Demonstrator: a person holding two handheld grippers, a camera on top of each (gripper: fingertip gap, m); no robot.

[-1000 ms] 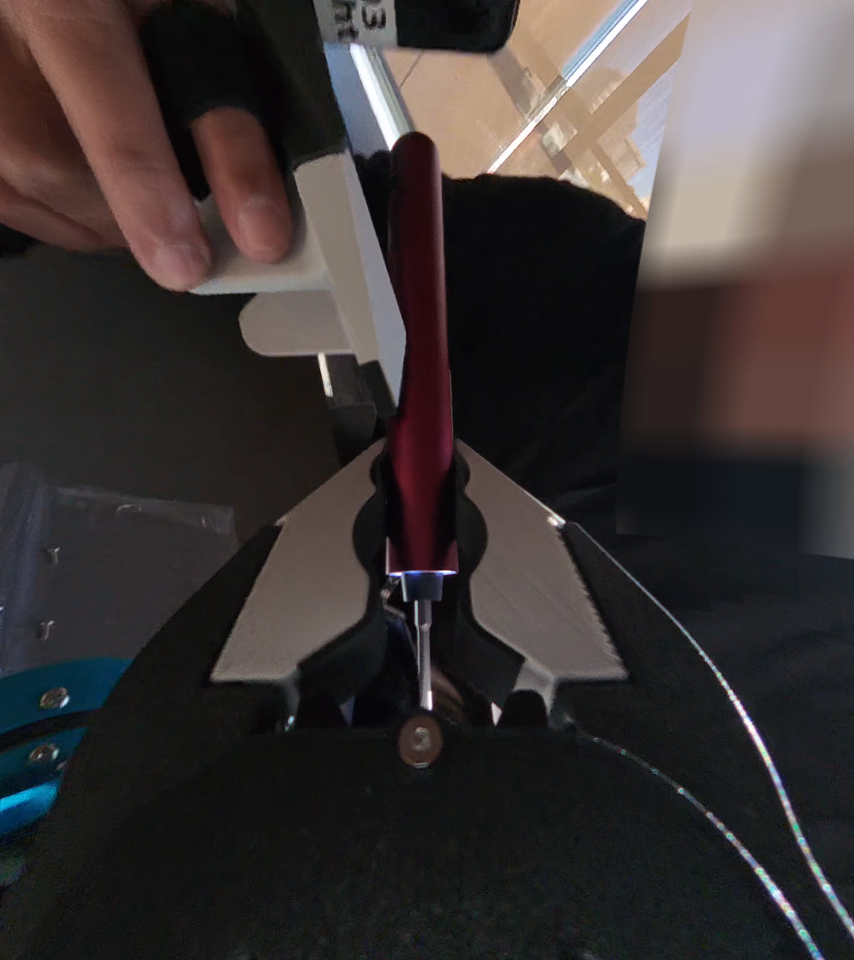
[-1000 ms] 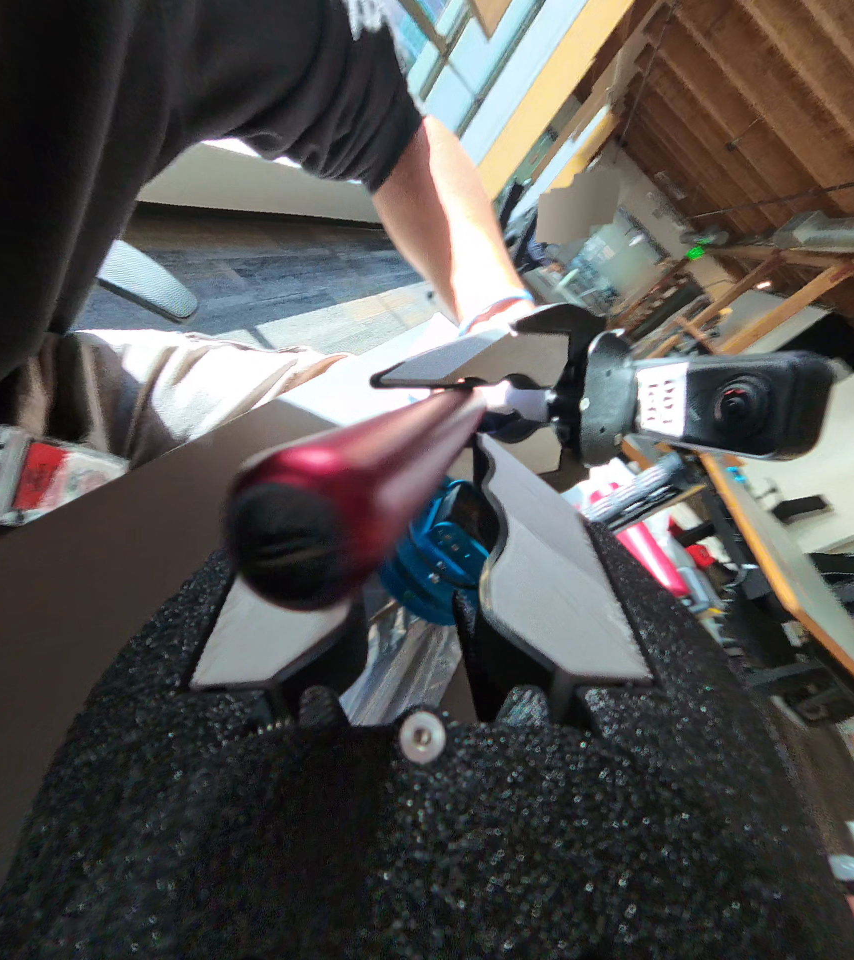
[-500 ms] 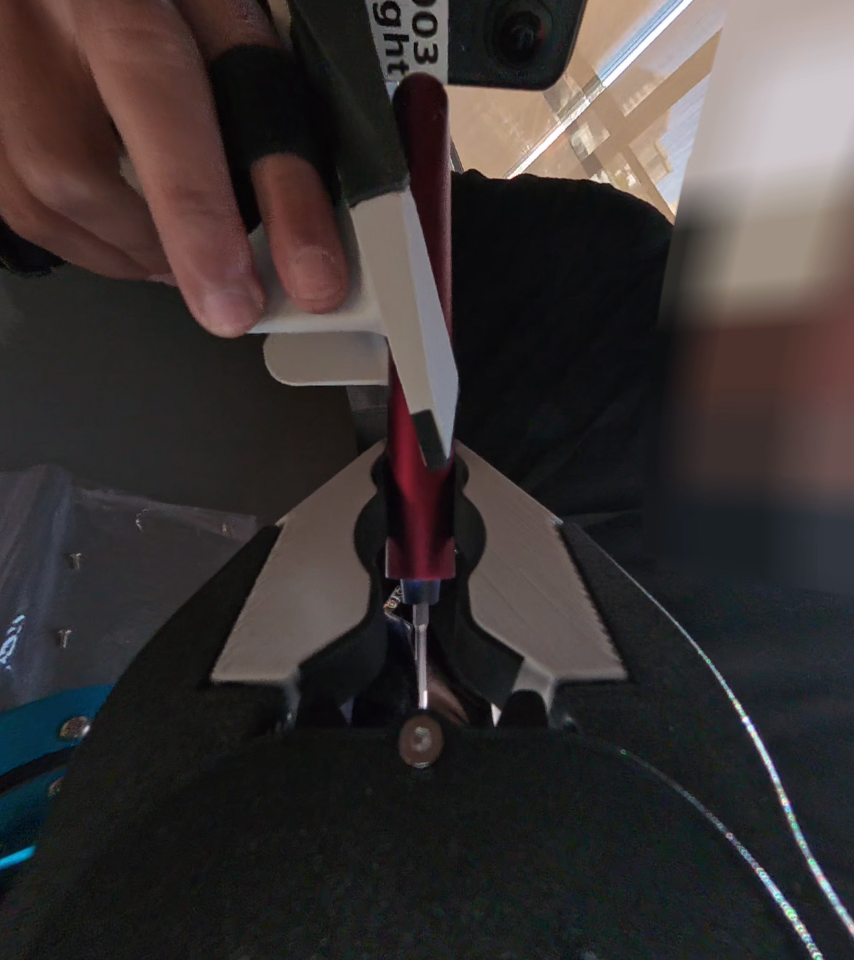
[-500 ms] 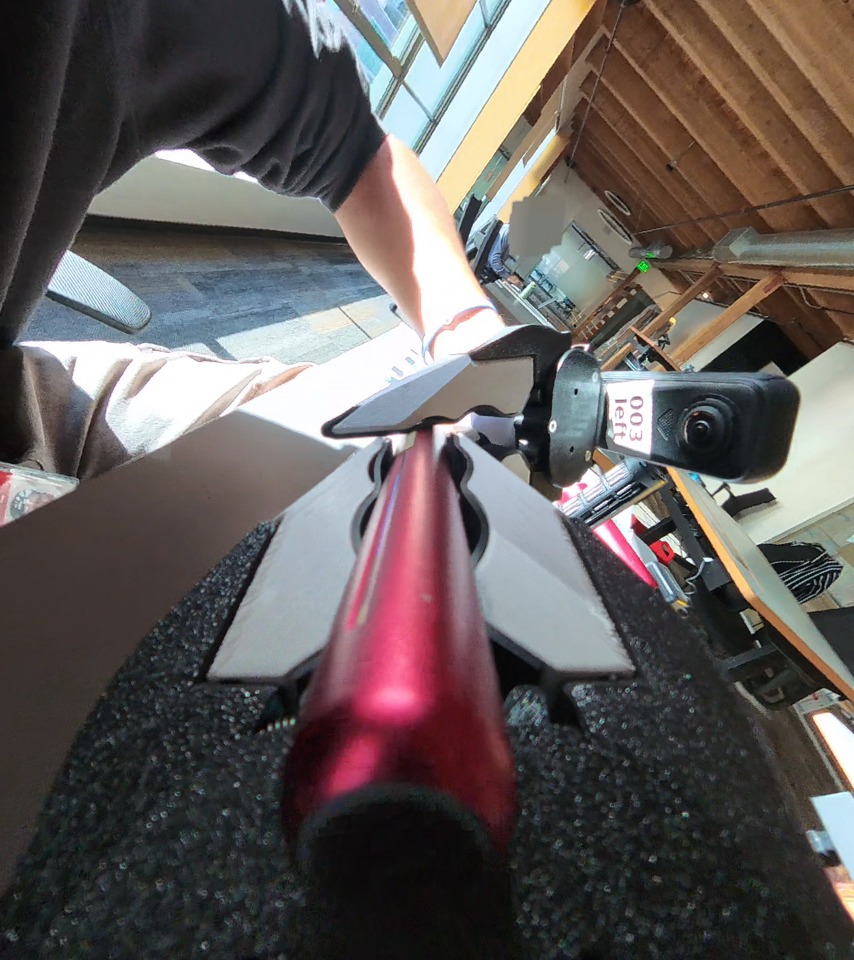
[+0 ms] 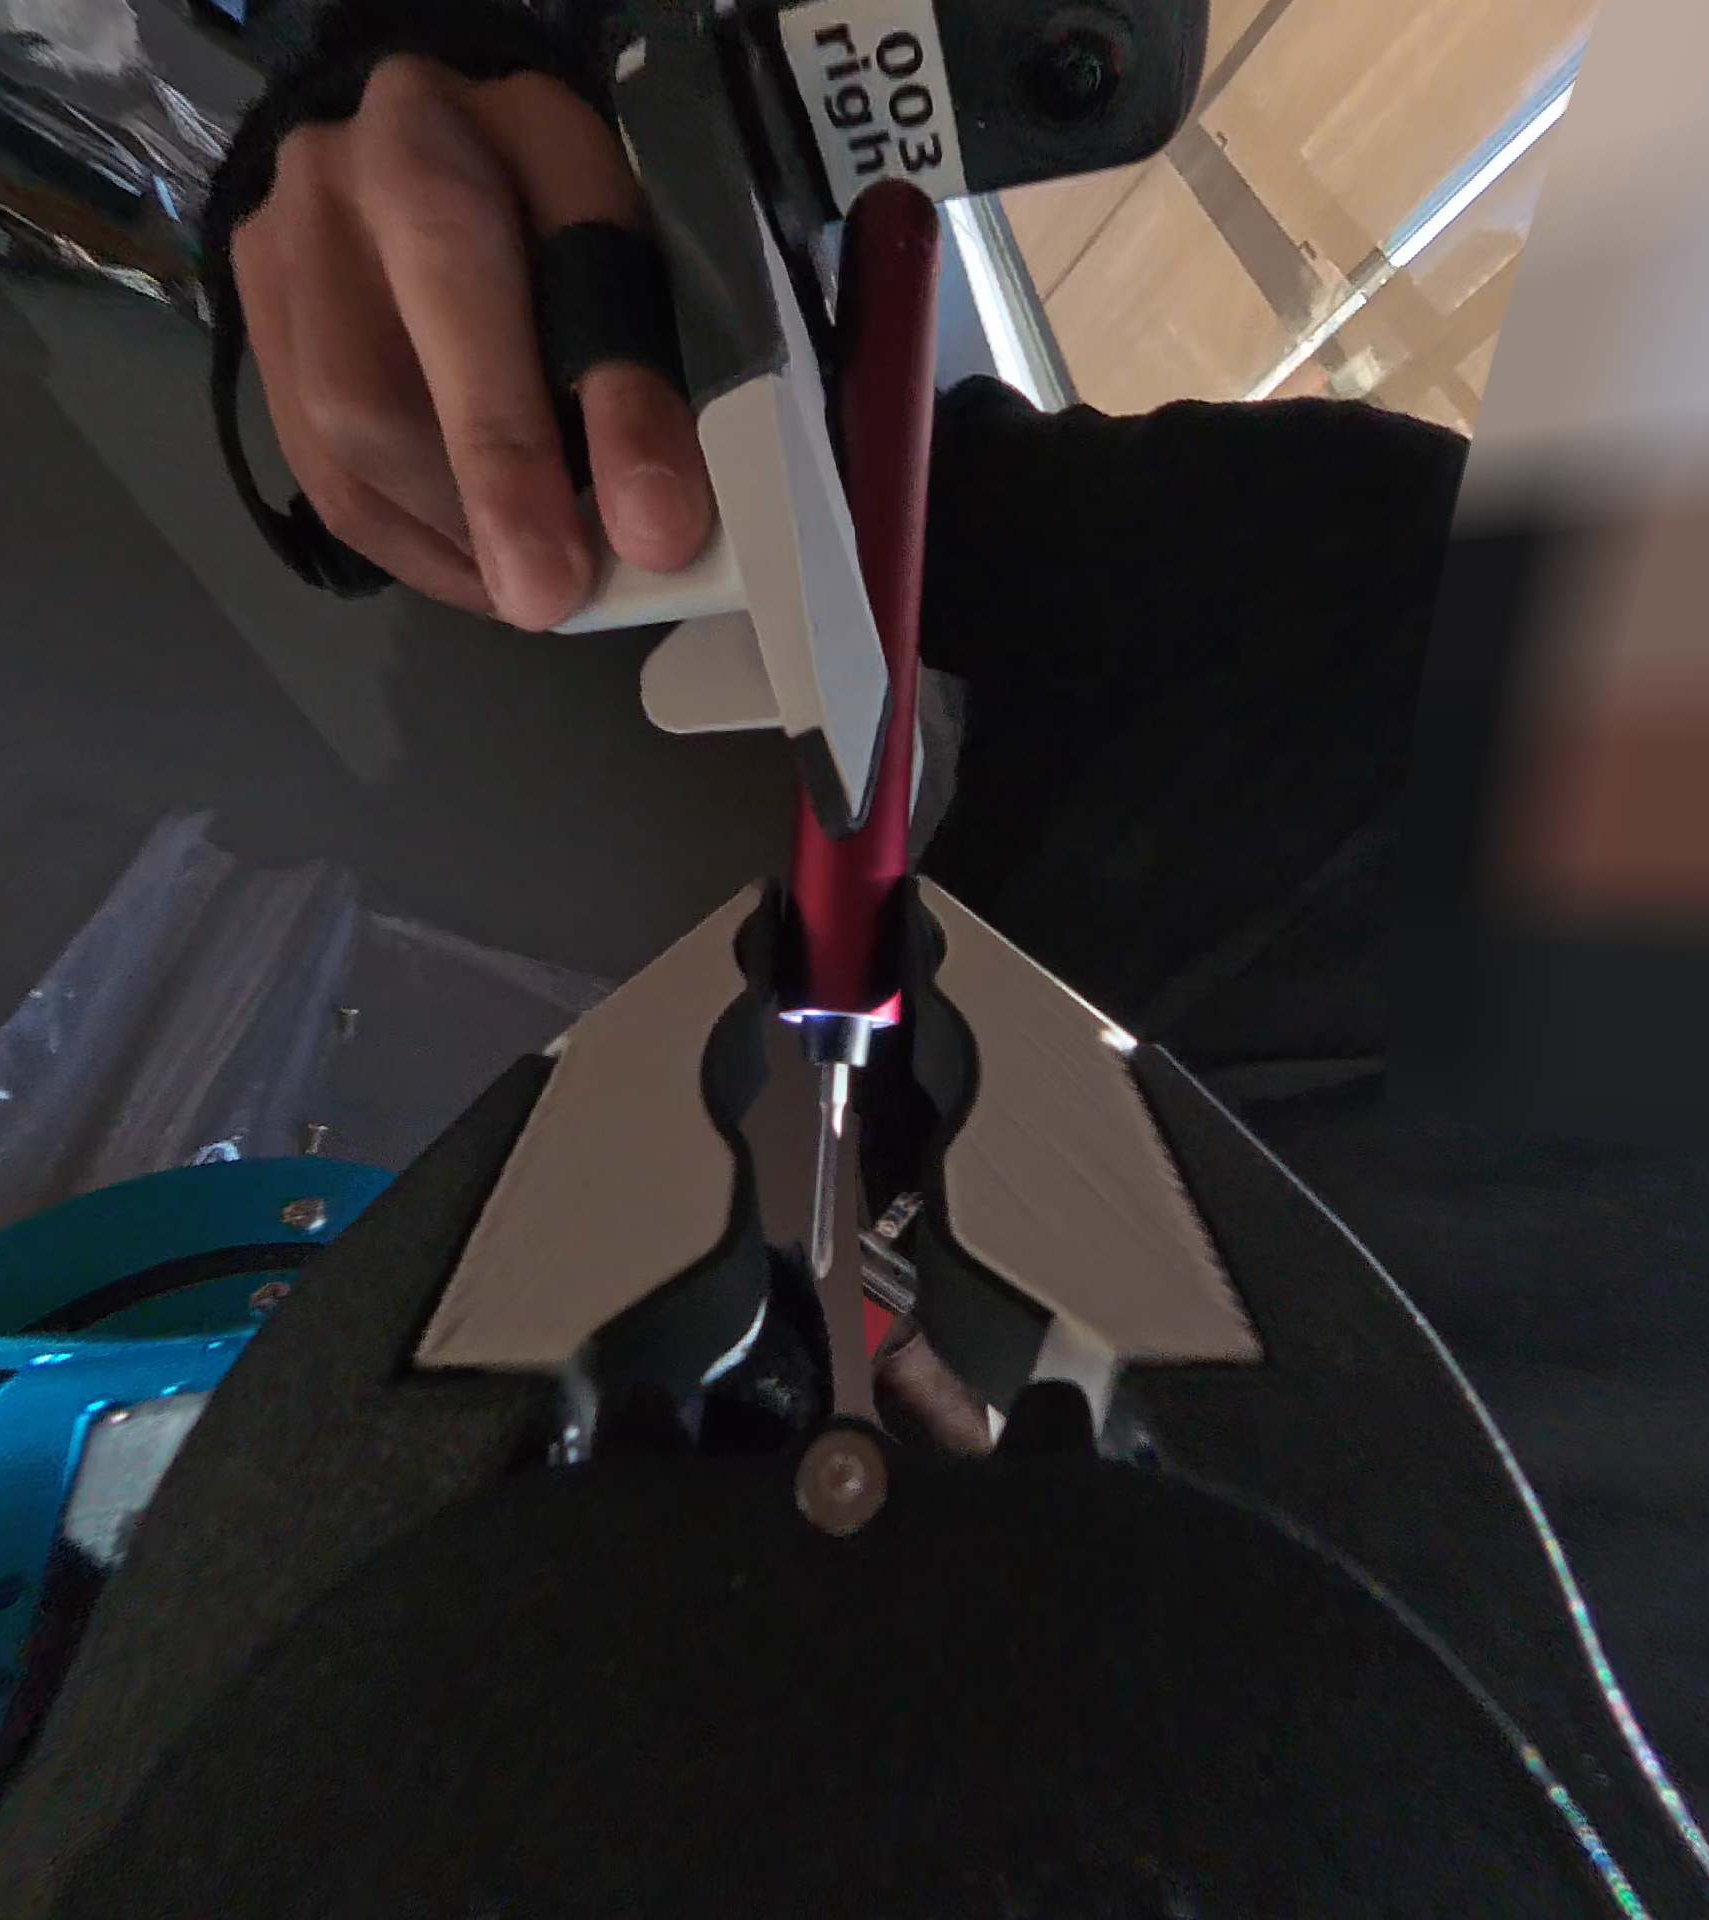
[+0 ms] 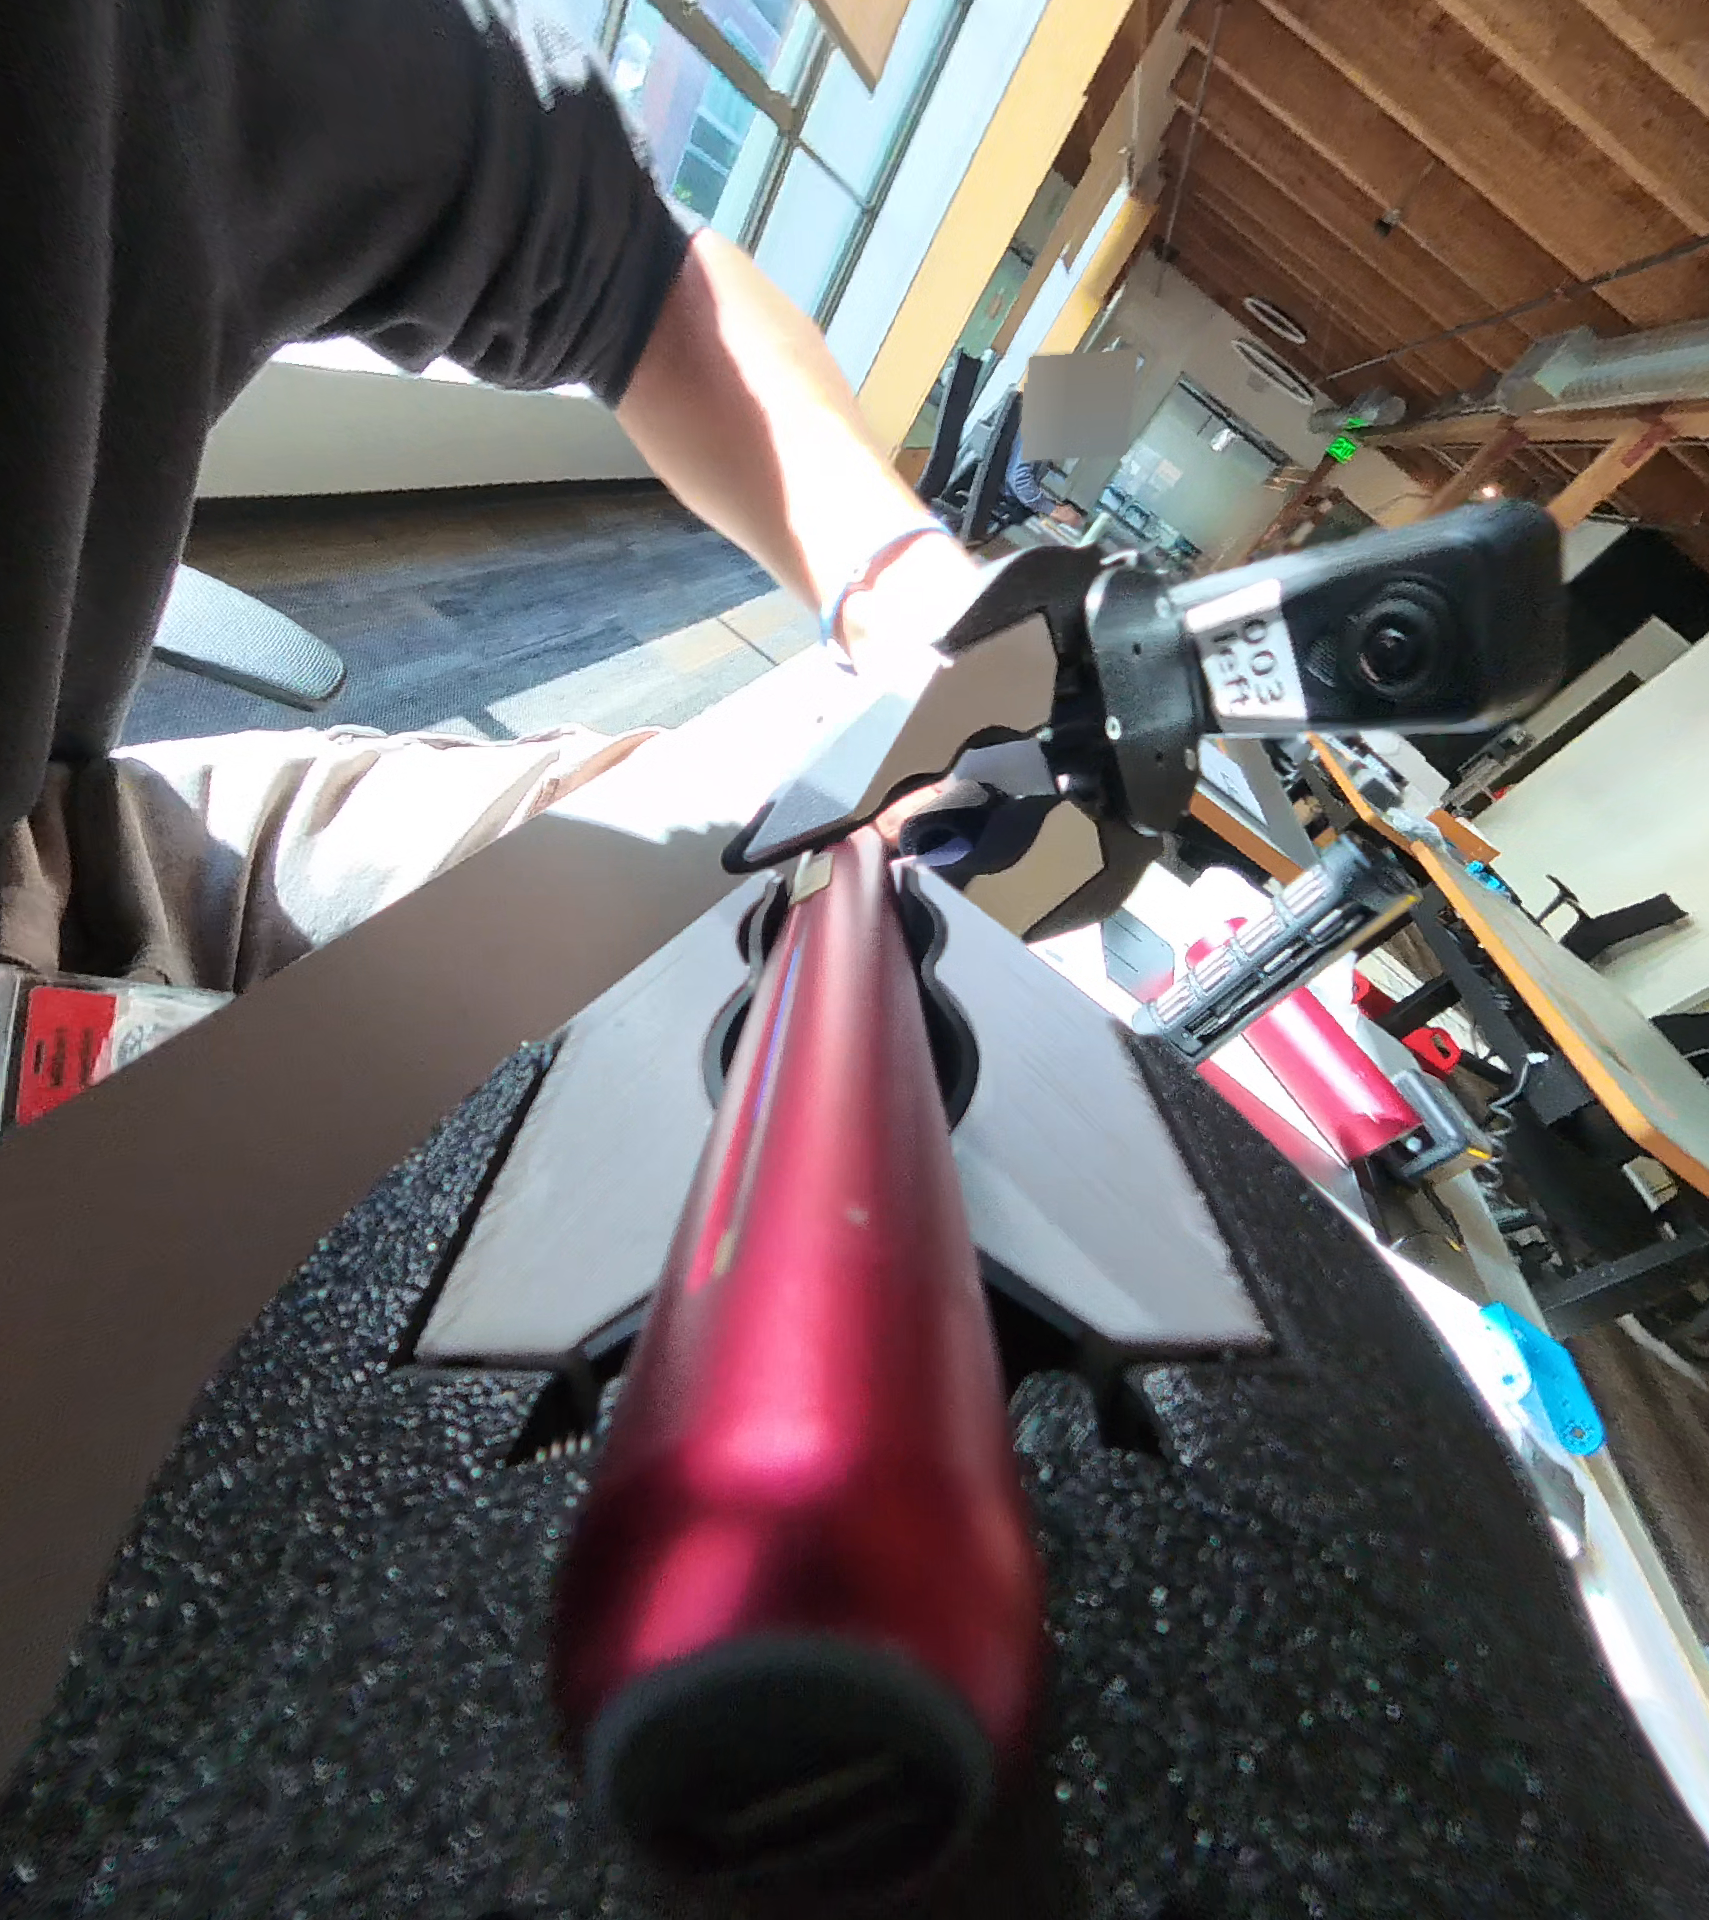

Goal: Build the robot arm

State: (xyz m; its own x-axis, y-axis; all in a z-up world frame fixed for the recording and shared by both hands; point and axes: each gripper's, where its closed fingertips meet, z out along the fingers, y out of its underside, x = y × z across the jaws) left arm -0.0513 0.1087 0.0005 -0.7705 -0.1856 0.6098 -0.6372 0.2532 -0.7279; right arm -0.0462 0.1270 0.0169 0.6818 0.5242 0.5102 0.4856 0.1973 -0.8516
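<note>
A red electric screwdriver spans both grippers. In the left wrist view my left gripper is shut on its front end. Only the fingertips hold it, and the lit nose and thin bit point back at the camera between the fingers. My right gripper, held by a hand, comes from above with its fingers along the red barrel. In the right wrist view the screwdriver runs between the fingers of my right gripper, which is shut on it. Its black rear cap is nearest the camera. The left gripper meets it at the far end.
A blue metal part and a clear plastic bag with small screws lie at lower left on the dark table. A thin cable runs on the right. A red case with bits stands beyond. The person's torso and a badge are at left. Only a small space, under 4 cm, lies between the two pairs of fingers.
The right gripper moved onto the screwdriver and closed around its barrel. The screwdriver slid outward through the left fingers, so its bit now sits farther from the left camera.
</note>
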